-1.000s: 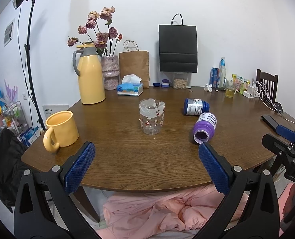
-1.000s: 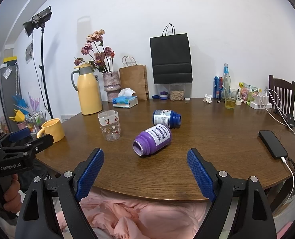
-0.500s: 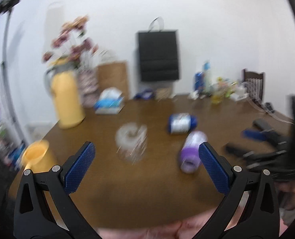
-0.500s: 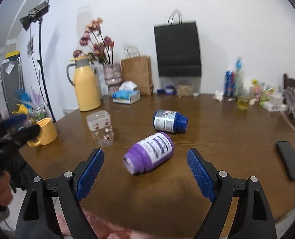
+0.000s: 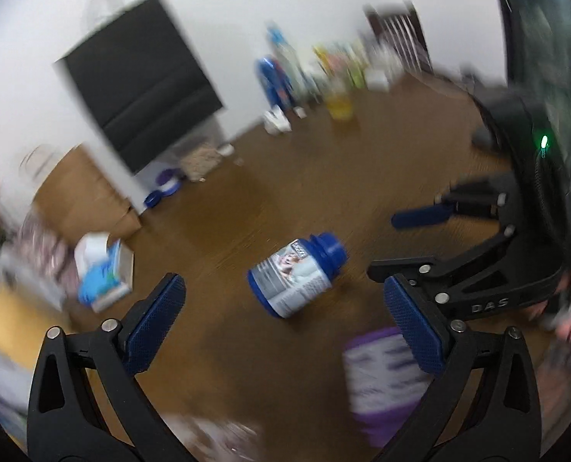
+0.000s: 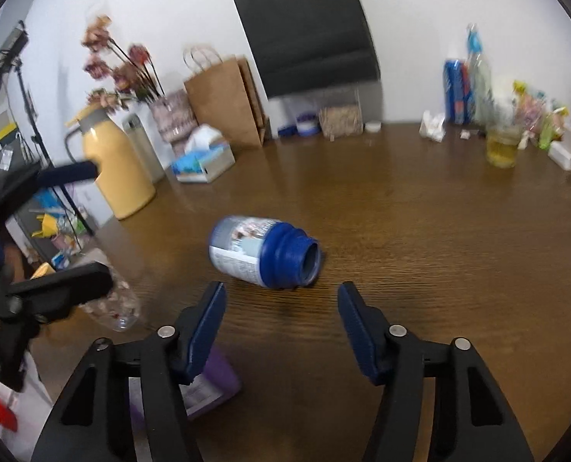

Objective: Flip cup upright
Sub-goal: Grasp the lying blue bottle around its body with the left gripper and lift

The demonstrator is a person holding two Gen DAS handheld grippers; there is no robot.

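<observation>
Blue-capped cup [image 6: 264, 252] laid on its side on the wooden counter [image 6: 420, 231], right tongs [image 6: 281, 321] held apart just before it, left tongs [image 5: 285, 323] likewise apart, purple cup [image 5: 381, 377] blurred nearby.

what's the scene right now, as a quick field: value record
surface: wooden table
blue bottle: lying on its side, mouth open
purple bottle: on its side, blurred
clear cup: partly hidden behind left gripper
left gripper: open, empty
right gripper: open, empty, facing blue bottle
</observation>
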